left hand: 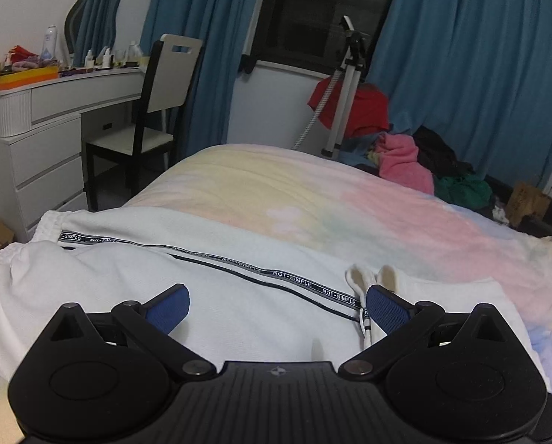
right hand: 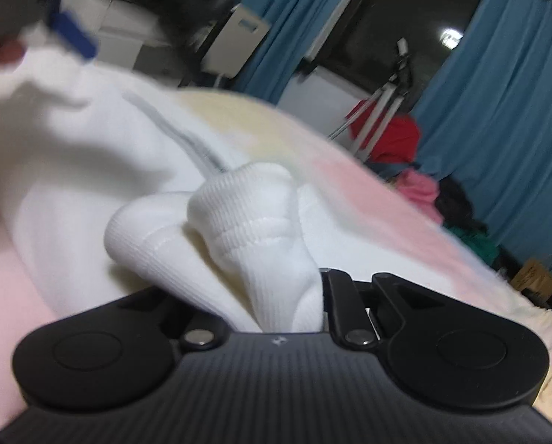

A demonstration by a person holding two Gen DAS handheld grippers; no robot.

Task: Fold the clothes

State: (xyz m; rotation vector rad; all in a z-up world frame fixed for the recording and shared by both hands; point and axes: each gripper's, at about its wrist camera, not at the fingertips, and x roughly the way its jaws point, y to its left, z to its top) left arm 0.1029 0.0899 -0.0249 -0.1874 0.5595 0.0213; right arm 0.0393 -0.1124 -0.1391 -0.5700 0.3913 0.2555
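Through my left wrist camera, white sweatpants (left hand: 172, 277) lie across the pastel blanket (left hand: 313, 199), their long axis running from the elastic waistband at far left toward the cuffs (left hand: 372, 277) at right. A black side tape repeats "NOT-SIMPLE" along the leg. My left gripper (left hand: 278, 309) hovers over the fabric with fingers spread wide, holding nothing; its right pad (left hand: 387, 310) sits just beside the cuffs. Bare blanket stretches beyond, up to a clothes heap (left hand: 416, 155) at the far edge.

Through my right wrist camera, my right gripper (right hand: 276, 296) pinches the bunched ribbed cuff (right hand: 246, 222). The picture is blurred; the trouser leg trails away to the upper left.
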